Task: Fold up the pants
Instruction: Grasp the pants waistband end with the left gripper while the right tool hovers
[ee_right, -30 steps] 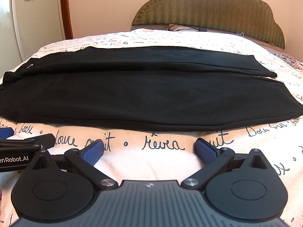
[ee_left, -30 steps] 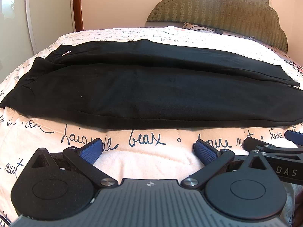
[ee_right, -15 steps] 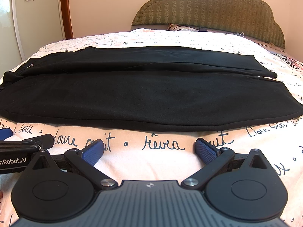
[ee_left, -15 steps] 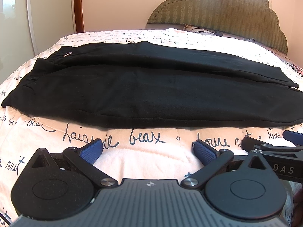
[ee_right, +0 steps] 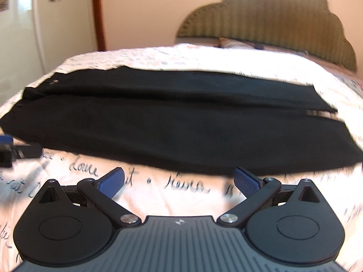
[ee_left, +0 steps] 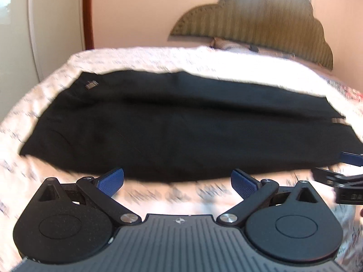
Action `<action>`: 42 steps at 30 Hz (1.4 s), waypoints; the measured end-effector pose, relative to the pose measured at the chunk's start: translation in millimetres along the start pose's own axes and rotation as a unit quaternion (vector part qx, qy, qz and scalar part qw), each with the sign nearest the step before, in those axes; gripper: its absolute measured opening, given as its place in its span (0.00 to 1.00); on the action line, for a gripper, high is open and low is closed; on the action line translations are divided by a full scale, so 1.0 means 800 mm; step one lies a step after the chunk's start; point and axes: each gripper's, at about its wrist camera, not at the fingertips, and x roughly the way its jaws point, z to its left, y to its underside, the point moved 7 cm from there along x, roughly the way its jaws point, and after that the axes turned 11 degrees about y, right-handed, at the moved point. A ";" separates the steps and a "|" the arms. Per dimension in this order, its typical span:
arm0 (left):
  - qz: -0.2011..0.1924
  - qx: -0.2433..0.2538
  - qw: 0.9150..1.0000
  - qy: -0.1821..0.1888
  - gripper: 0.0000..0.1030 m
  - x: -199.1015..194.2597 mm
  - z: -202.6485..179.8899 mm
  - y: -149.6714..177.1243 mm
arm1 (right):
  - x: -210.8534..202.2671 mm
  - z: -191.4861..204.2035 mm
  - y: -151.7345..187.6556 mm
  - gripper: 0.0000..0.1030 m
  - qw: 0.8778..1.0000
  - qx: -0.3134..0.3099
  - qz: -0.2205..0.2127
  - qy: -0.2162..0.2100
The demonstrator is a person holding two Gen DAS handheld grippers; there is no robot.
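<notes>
Black pants point(ee_left: 177, 127) lie flat across the bed, waistband to the left, leg hems to the right; they also show in the right wrist view point(ee_right: 172, 131). My left gripper point(ee_left: 178, 180) is open and empty, its blue fingertips point(ee_left: 111, 180) at the pants' near edge. My right gripper point(ee_right: 179, 180) is open and empty, just short of the near edge. The right gripper's fingers show at the right edge of the left wrist view point(ee_left: 349, 158); the left gripper's show at the left edge of the right wrist view point(ee_right: 9, 147).
The bed has a white quilt with black script point(ee_right: 181, 185). A green scalloped headboard point(ee_left: 261, 18) and a pillow point(ee_right: 231, 43) stand at the far right. A white wardrobe point(ee_left: 34, 29) and a brown door frame point(ee_left: 87, 11) stand to the left.
Both grippers have risen and moved forward toward the pants' near edge; the views are now blurred by motion. Both stay open. The pants have not moved.
</notes>
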 end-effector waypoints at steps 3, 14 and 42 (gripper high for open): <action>-0.023 -0.022 0.999 -0.003 0.99 -0.011 0.041 -0.036 | -0.002 -0.012 -0.030 1.00 0.999 -0.027 -0.024 0.001; -0.074 -0.104 0.989 0.069 0.99 0.060 0.236 -0.207 | 0.031 -0.011 -0.162 1.00 0.992 -0.072 -0.071 -0.079; 0.070 -0.180 0.969 0.157 0.70 0.285 0.398 -0.236 | 0.150 0.103 -0.174 1.00 0.974 -0.137 0.002 -0.178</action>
